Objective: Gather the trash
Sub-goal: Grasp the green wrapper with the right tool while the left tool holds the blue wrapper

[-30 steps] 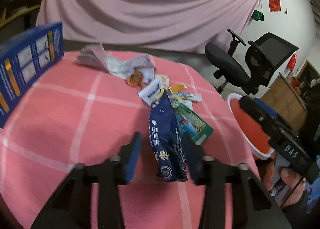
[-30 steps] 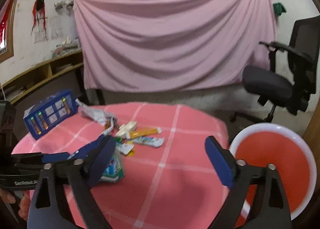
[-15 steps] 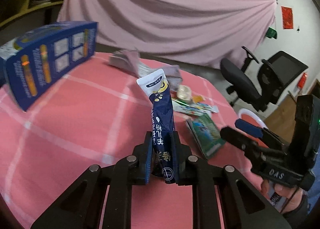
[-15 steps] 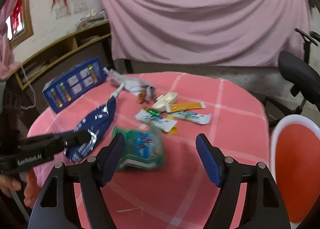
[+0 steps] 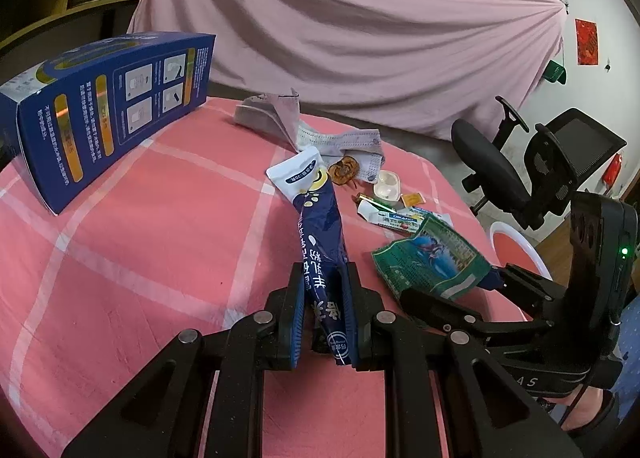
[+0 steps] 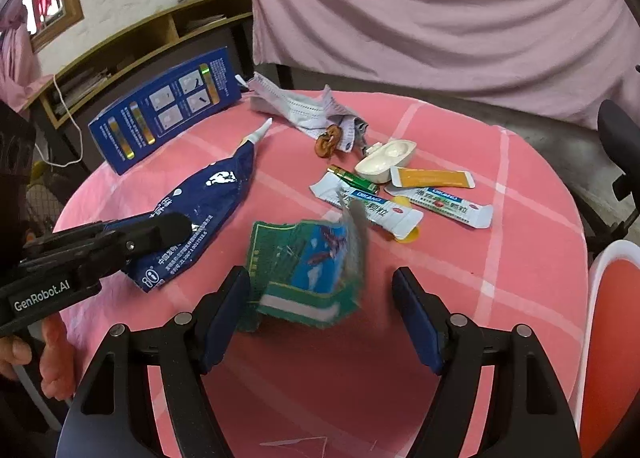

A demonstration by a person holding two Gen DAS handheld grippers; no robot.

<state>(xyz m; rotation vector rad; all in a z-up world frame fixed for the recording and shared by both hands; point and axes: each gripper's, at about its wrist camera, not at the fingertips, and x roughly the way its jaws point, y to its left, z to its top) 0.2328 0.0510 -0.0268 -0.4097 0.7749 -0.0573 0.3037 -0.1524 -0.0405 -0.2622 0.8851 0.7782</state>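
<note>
Blurring green wrapper (image 6: 306,270), print unreadable

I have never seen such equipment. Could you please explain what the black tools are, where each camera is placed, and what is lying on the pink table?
No robot here: a person holds two black hand grippers with blue pads, each carrying its own forward-looking camera. One picture comes from each gripper.

The left gripper is shut on a long dark-blue foil wrapper. The right gripper is open, its fingers on either side of a crumpled green packet.

On the pink checked tablecloth lie a blue cardboard box, grey face masks, white sachets and a small white case. A red bin with a white rim stands beside the table.
</note>
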